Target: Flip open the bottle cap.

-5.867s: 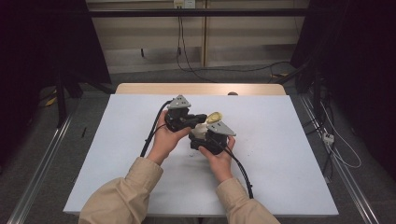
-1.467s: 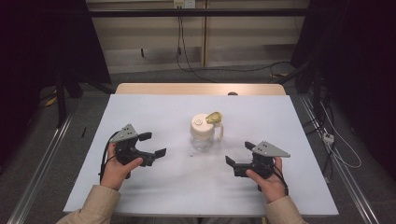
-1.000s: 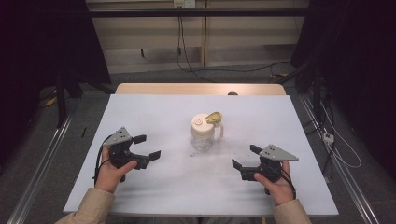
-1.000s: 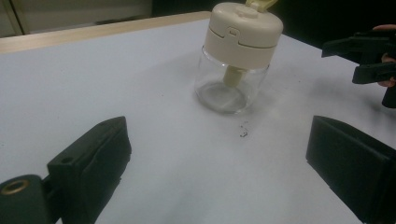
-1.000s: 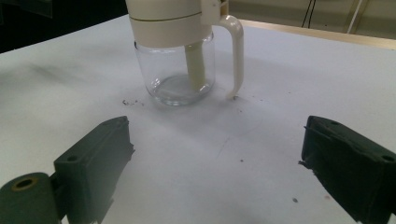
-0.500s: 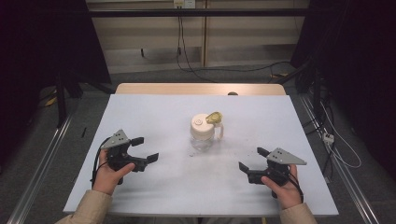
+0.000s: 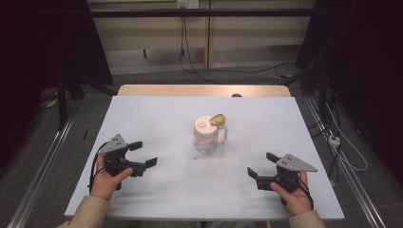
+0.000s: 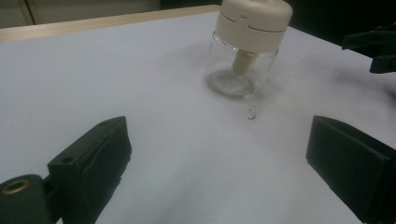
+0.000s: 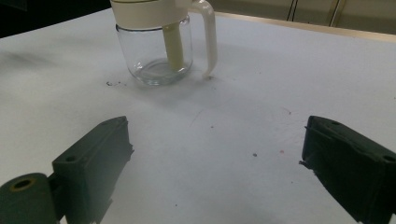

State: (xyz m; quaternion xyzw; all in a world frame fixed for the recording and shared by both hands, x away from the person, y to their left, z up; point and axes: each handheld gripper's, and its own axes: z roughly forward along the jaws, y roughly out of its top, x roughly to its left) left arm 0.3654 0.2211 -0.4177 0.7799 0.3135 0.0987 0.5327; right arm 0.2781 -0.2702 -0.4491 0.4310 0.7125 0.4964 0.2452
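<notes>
Glass jar [image 7: 208,137] stood upright mid-counter [image 7: 157,118], between left hand-held gripper [image 7: 142,154] and right hand-held gripper [image 7: 262,165]; about equally distant; both jaws spread, nothing gripped.

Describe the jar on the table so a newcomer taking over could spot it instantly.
Start from the white table and look at its middle, between and beyond the two hand-held tongs. There stands a small clear glass jar with a cream lid. It has a cream side handle, a flipped-up yellowish flap on top and a cream stem hanging inside.
</notes>
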